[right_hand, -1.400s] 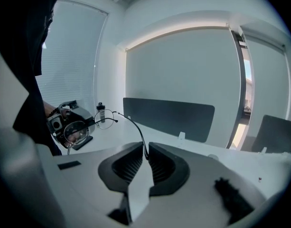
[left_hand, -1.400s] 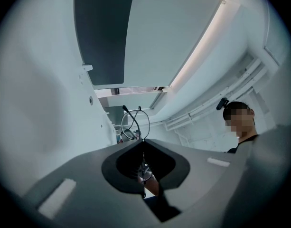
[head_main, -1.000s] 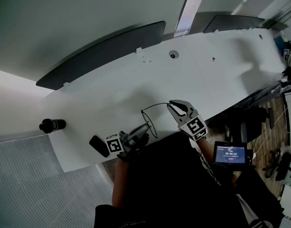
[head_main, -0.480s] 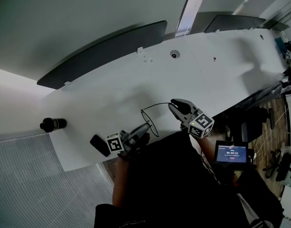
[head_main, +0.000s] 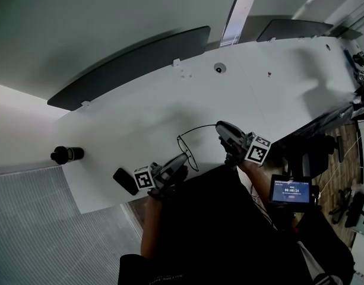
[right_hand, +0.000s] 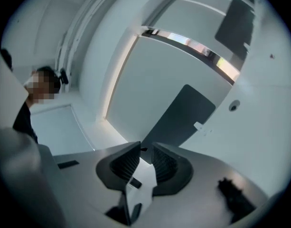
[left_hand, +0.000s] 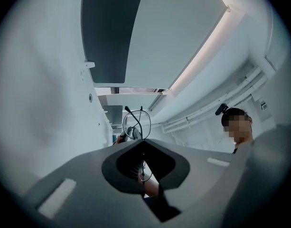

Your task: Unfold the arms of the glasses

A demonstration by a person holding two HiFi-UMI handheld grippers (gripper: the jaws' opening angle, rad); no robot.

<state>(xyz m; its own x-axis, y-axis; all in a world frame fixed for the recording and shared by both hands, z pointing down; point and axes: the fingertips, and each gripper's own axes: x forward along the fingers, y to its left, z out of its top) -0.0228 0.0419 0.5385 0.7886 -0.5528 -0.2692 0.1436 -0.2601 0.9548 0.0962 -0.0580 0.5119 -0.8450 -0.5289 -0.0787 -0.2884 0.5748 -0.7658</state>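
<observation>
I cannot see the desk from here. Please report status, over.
Left gripper shut on glasses. Right gripper jaws just opened, gripping nothing. One arm stands out toward right gripper. Black object beside left gripper, not in the way.

Thin dark metal-wire glasses (head_main: 187,154); smooth matt white table (head_main: 277,70); matt grey plastic right gripper (right_hand: 145,146)

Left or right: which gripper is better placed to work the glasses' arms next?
Right, probably. The left gripper is shut on the glasses, steadying them. The right gripper sits close to the outstretched arm's tip; its jaws have just been opening, with nothing between them.
</observation>
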